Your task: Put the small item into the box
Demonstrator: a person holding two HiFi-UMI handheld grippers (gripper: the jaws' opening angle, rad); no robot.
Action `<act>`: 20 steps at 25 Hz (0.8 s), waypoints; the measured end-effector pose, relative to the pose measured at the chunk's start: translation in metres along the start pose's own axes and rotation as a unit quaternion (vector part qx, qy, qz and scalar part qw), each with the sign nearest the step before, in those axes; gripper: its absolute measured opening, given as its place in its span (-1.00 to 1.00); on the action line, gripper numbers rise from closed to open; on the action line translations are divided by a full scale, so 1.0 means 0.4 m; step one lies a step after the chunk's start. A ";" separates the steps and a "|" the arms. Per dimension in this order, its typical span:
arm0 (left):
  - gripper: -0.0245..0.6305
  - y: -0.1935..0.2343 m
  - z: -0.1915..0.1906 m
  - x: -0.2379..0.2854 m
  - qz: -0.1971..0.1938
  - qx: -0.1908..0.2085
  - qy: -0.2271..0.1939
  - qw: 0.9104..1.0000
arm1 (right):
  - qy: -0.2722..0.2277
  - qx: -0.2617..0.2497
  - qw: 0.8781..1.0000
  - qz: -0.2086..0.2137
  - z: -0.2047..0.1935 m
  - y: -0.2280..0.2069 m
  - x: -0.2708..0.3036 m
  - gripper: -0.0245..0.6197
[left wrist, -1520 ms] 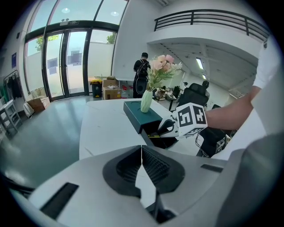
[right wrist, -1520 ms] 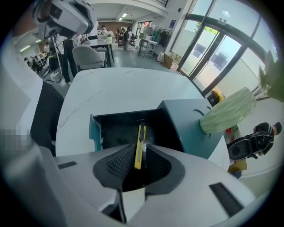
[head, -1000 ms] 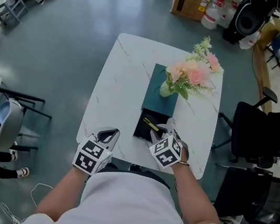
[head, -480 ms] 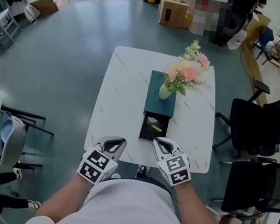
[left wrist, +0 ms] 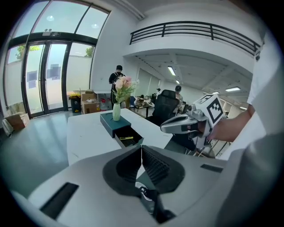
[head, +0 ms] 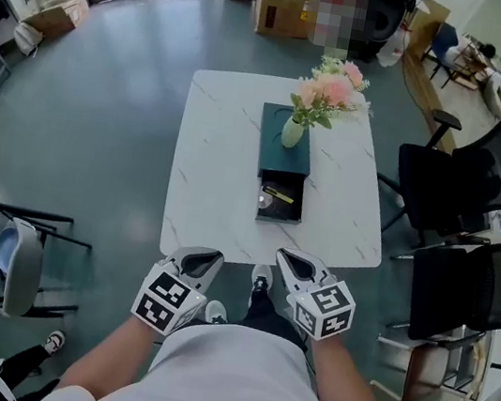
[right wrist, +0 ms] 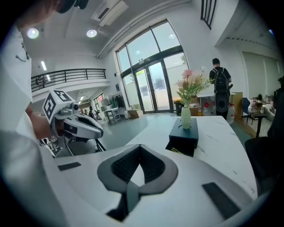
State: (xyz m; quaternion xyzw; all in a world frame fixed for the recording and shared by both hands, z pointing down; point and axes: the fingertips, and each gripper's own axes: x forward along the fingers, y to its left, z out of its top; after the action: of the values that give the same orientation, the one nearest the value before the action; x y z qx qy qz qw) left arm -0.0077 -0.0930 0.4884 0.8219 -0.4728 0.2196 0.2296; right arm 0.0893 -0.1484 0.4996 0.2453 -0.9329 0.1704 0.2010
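Closest to my body, short of the table's near edge, my left gripper [head: 204, 257] is clenched, its jaws meeting on nothing; beside it my right gripper [head: 292, 262] has just been closing its jaws, which now meet with nothing between them. Beyond, on the white table [head: 205, 187], the dark box [head: 276, 159] has its drawer [head: 288, 213] pulled open toward me, and the small yellow item [head: 278, 195] lies inside. Farthest, a vase of pink flowers [head: 292, 133] stands on the box's top.
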 end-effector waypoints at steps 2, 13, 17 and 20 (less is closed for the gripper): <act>-0.87 -0.011 -0.021 -0.012 -0.006 0.002 0.002 1.000 | -0.006 0.008 1.000 -0.009 -0.020 0.029 -0.028 -0.88; -0.87 -0.075 0.041 -0.009 -0.008 0.020 -0.025 0.999 | -0.030 -0.011 0.999 -0.019 -0.003 0.020 -0.130 -0.88; -0.87 -0.095 0.062 0.009 0.007 -0.019 -0.045 0.999 | -0.028 -0.033 0.999 0.005 0.016 0.008 -0.166 -0.88; -0.87 -0.117 0.079 0.023 0.019 -0.022 -0.058 0.998 | -0.028 -0.043 0.999 0.017 0.017 -0.002 -0.189 -0.88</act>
State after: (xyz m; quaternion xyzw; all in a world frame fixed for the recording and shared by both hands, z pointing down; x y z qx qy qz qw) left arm 0.0423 -0.0969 0.4605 0.8189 -0.5052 0.1655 0.2163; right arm 0.1483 -0.1224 0.4592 0.2248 -0.9487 0.1271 0.1823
